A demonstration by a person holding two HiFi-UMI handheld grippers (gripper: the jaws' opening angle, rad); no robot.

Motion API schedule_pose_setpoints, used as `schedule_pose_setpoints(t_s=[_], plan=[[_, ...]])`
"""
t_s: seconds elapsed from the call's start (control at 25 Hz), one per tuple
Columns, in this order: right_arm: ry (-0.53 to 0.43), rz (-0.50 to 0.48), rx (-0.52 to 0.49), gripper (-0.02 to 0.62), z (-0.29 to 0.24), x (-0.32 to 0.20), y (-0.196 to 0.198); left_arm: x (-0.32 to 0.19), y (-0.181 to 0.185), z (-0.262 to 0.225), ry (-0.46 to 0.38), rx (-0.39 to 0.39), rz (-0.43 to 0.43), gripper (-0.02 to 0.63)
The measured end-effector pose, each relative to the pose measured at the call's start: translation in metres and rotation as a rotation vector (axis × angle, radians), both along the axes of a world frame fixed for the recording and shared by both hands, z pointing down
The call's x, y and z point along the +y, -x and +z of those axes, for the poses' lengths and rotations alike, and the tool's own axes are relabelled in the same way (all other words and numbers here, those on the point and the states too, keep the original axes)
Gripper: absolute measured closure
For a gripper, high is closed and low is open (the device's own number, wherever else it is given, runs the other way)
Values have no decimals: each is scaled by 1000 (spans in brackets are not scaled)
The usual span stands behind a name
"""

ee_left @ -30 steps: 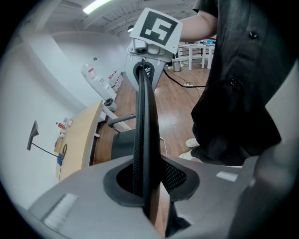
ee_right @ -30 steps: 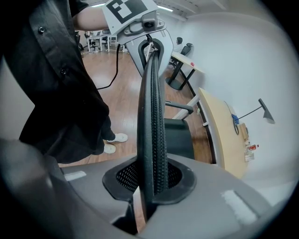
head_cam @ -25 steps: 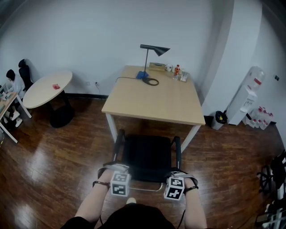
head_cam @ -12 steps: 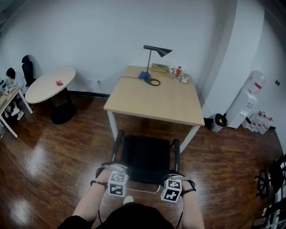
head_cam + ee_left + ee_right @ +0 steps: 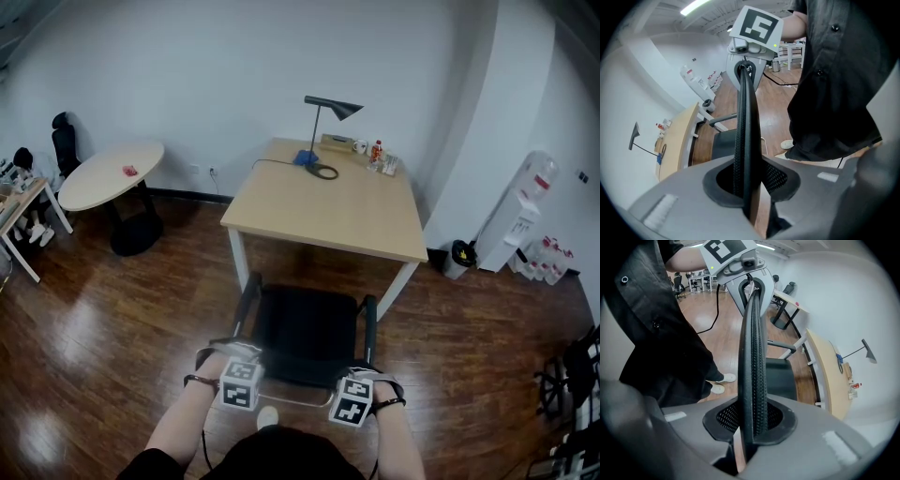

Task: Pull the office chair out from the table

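The black office chair (image 5: 309, 330) stands in front of the wooden table (image 5: 328, 211), its seat showing clear of the table's front edge. Both grippers grip the top edge of its mesh backrest. My left gripper (image 5: 242, 364) is shut on the left end and my right gripper (image 5: 361, 375) on the right end. In the left gripper view the backrest rim (image 5: 746, 117) runs from between the jaws of the left gripper (image 5: 746, 190) up to the right gripper (image 5: 749, 56). The right gripper view mirrors this: backrest rim (image 5: 754, 348), the right gripper (image 5: 752, 427) pressed on it.
On the table's far end stand a black desk lamp (image 5: 330, 108) and small bottles (image 5: 377, 155). A round table (image 5: 112, 173) stands at the left, a water dispenser (image 5: 523, 214) and a bin (image 5: 459, 253) at the right. My shoe (image 5: 269, 418) is just behind the chair.
The chair and both grippers have slid a little back from the table towards me, and the view has shifted with them. The grips look unchanged.
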State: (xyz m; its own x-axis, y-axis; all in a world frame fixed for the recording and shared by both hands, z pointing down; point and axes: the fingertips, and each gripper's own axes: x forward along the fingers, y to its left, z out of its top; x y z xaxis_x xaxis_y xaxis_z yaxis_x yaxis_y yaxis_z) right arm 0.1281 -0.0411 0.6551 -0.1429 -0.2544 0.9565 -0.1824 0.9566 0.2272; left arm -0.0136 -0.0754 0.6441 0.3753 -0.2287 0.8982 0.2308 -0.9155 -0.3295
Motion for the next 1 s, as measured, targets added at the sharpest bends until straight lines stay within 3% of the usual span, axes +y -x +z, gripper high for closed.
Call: schedule_pose_setpoints(t_s=[0.76,0.88,0.92,1.0], plan=[[-24,-8,-6,514,-1,41,3,43,2,-1,-33,28,-35,511],[-108,7,-41,474,-8,31,2,41,1,-4,-53,56,-51,414],[-122,8,-39,436,-11,30,0,42,1,-8,-61,73,-54,399],[-135,6,-20,419,-19,34,-5,46,-2,-19,-86,118,-58,393]])
